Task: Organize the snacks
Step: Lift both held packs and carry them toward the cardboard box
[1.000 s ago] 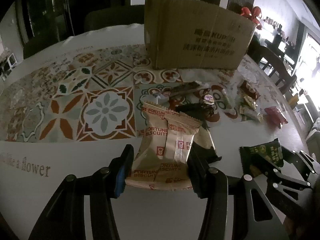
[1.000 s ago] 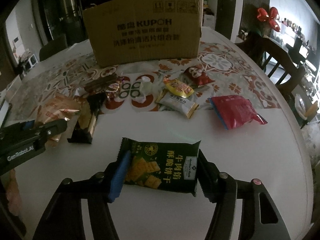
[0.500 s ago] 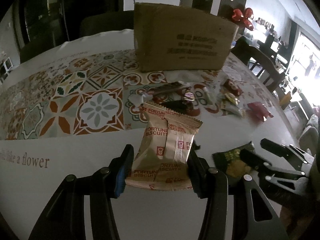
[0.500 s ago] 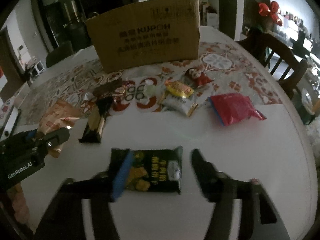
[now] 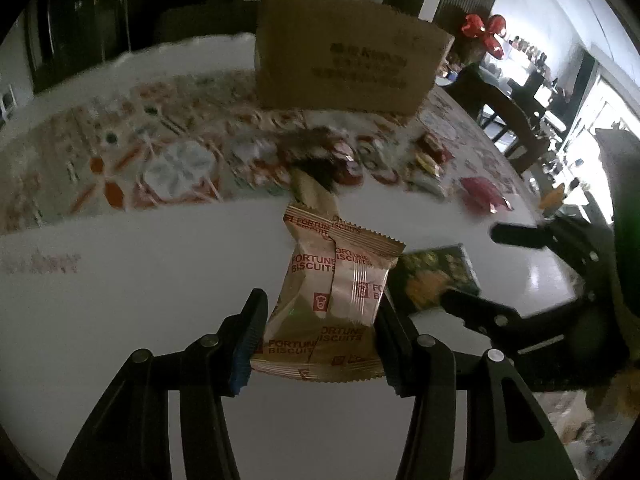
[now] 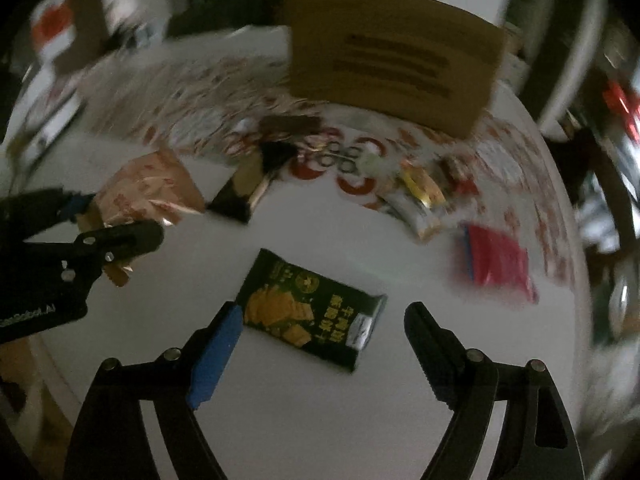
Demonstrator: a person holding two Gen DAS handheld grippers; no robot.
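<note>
My left gripper is shut on a tan Fortune Biscuits packet and holds it above the white table. From the right wrist view the same packet shows at the left in the left gripper. A dark green cracker packet lies flat on the table between the fingers of my right gripper, whose jaws are opening and do not touch it. The green packet also lies just right of the biscuits in the left wrist view, with the right gripper over it.
A tall cardboard box stands at the back on a patterned mat. Several small snacks lie in front of it, among them a black-and-gold bar, a yellow-white packet and a red packet. A chair stands at the far right.
My right gripper let go of the green cracker packet, opened wide, rose and rolled, leaving the packet flat on the table. My left gripper carried the biscuit packet to the right, closer to the green packet.
</note>
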